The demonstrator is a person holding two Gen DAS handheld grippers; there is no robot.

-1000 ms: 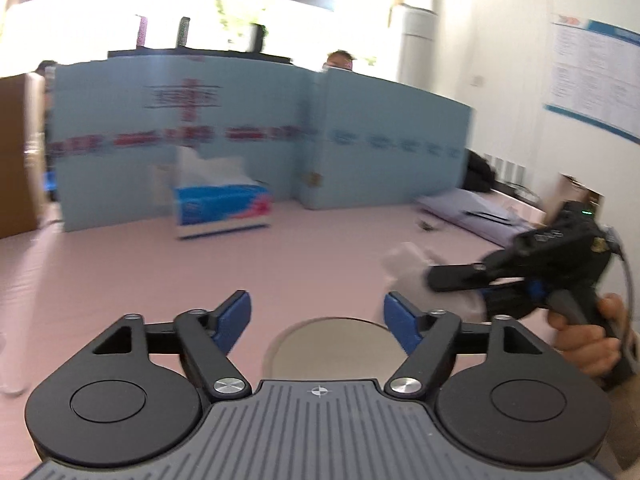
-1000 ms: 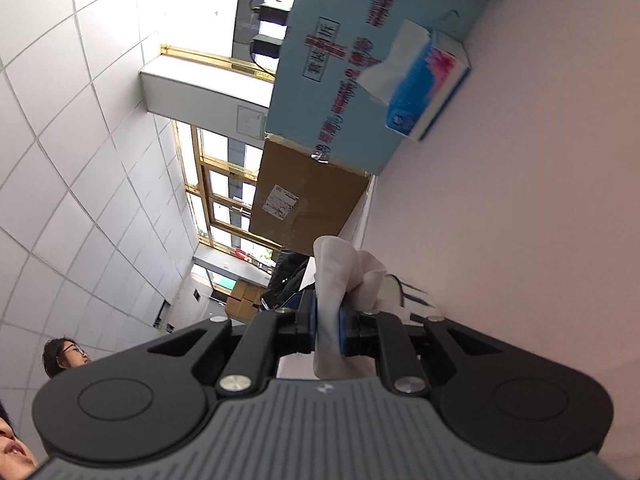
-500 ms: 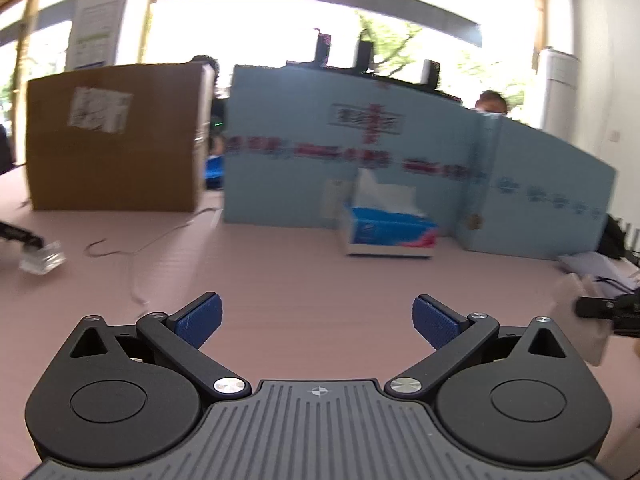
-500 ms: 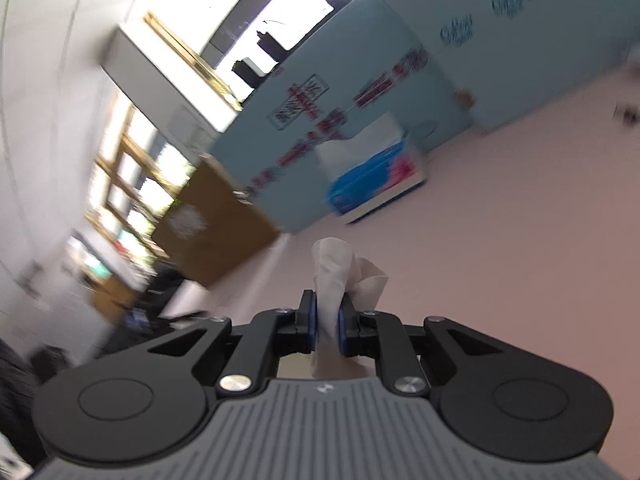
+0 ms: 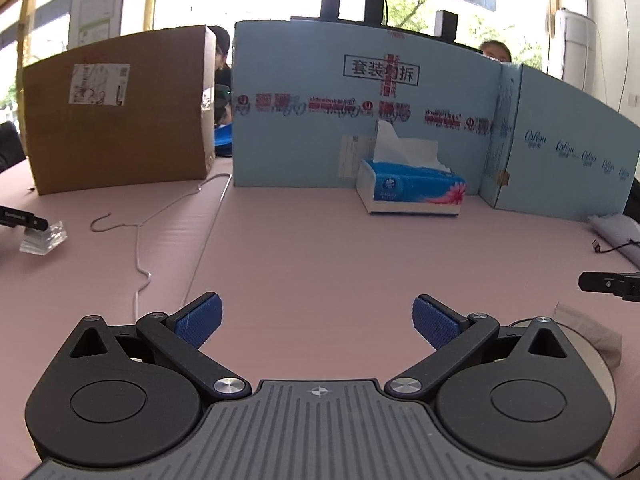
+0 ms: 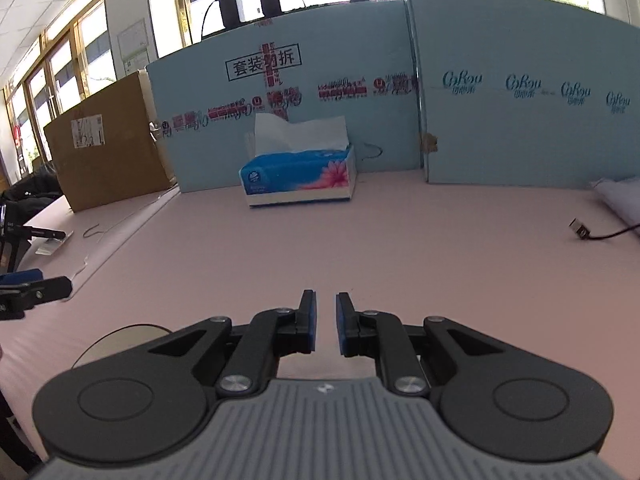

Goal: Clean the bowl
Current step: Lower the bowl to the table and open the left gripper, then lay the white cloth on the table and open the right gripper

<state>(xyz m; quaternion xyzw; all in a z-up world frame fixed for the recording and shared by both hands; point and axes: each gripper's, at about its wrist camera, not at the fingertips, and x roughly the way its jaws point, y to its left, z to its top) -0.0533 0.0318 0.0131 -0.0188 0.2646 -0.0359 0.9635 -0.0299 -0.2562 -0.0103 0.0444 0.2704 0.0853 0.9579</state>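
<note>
The pale bowl (image 5: 596,356) sits on the pink table, mostly hidden behind my left gripper's right housing; a crumpled white tissue (image 5: 588,328) lies on its rim. In the right wrist view the bowl (image 6: 116,338) shows at lower left. My left gripper (image 5: 316,320) is wide open and empty, to the left of the bowl. My right gripper (image 6: 325,322) has a narrow gap between its pads and holds nothing; its tip shows in the left wrist view (image 5: 608,282) above the tissue.
A blue tissue box (image 5: 412,192) stands at the back against light blue cardboard panels (image 5: 360,120). A brown cardboard box (image 5: 120,112) is at back left. A white cable (image 5: 140,248) and a clear plastic piece (image 5: 42,238) lie left; a USB cable (image 6: 580,234) lies right.
My right gripper swung from sideways to level, parted its pads and let go of the tissue, which now lies on the bowl. My left gripper turned left and opened wider.
</note>
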